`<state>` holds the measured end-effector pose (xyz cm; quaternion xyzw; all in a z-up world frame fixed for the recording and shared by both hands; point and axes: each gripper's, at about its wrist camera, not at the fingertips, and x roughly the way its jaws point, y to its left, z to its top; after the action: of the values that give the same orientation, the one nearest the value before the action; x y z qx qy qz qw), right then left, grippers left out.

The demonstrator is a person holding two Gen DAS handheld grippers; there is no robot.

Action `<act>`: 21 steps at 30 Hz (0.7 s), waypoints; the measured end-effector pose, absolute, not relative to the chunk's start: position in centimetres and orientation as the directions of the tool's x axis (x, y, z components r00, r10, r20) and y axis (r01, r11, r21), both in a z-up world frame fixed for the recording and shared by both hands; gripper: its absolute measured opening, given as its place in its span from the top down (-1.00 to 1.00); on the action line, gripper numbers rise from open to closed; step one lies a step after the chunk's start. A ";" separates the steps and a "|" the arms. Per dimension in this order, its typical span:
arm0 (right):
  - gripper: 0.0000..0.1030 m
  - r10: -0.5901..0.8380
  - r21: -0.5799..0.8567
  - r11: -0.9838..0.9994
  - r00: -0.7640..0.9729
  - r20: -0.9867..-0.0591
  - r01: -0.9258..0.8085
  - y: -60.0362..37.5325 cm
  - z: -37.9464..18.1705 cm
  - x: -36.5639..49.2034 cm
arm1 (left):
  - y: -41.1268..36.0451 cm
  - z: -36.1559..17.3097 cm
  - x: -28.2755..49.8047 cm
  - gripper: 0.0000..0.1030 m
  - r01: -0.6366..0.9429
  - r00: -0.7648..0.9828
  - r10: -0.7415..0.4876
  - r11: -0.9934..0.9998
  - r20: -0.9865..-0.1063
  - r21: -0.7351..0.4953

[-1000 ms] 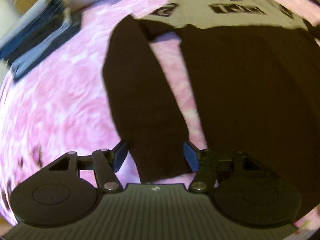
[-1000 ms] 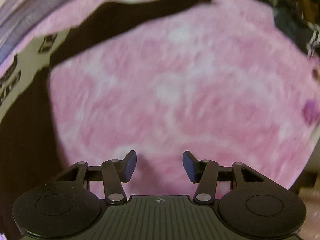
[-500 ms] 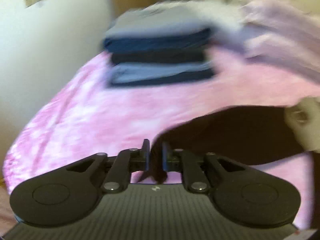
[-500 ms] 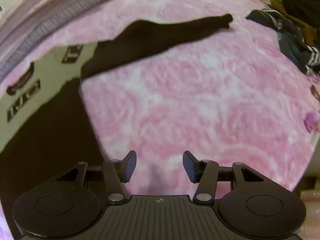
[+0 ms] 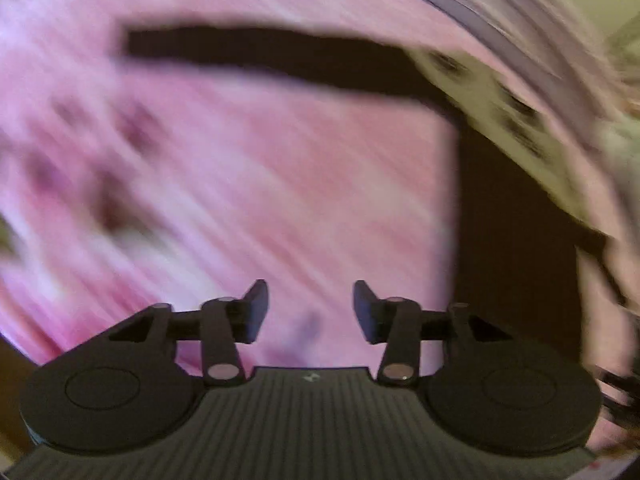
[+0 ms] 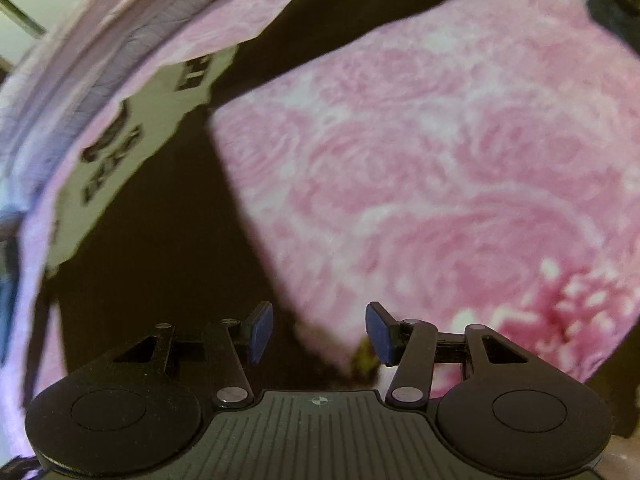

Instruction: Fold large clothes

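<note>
A dark long-sleeved top with a pale printed chest panel lies flat on a pink blanket. In the blurred left wrist view its body fills the right side and one sleeve stretches straight out to the left. My left gripper is open over bare blanket, holding nothing. In the right wrist view the body lies at left, the other sleeve runs to the upper right. My right gripper is open, its fingers straddling the garment's lower right corner.
The pink swirl-patterned blanket covers the surface on all sides of the garment. Striped pale bedding is bunched along the far edge. A dark heap of clothes sits at the far right corner.
My left gripper had closed on the sleeve end and swung it outward; it has now opened and the sleeve lies stretched out flat. My right gripper has moved down to the garment's lower corner.
</note>
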<state>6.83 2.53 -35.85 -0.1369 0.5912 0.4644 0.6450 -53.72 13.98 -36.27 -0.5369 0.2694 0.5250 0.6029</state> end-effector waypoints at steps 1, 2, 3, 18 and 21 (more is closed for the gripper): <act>0.06 0.446 0.404 0.512 -0.167 -0.879 -0.758 2.1 -36.0 6.9 | 13.0 -36.6 -52.4 0.06 -0.901 0.360 0.330 -0.117 -0.873 -0.417; 0.06 0.457 0.436 0.492 -0.202 -0.866 -0.754 1.8 -36.3 6.9 | 12.0 -37.1 -50.9 0.02 -0.879 0.409 0.312 -0.116 -0.857 -0.462; 0.06 0.470 0.475 0.467 -0.246 -0.848 -0.746 1.4 -36.7 6.8 | 11.5 -37.6 -49.8 0.02 -0.871 0.431 0.292 -0.115 -0.854 -0.478; 0.93 0.384 0.353 0.166 -0.269 -0.883 -0.921 -0.9 -37.2 3.4 | 6.4 -39.6 -43.4 0.86 -0.976 0.171 0.352 -0.065 -0.920 -0.206; 0.59 0.294 0.238 0.137 -0.189 -0.937 -0.962 -0.1 -37.5 2.2 | 5.9 -38.4 -41.9 0.59 -0.992 0.098 0.381 -0.032 -0.919 -0.119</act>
<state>2.24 -0.07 -37.51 -0.3227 0.5172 0.5721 0.5488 -41.86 5.86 -38.41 -0.4345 0.3516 0.5722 0.6002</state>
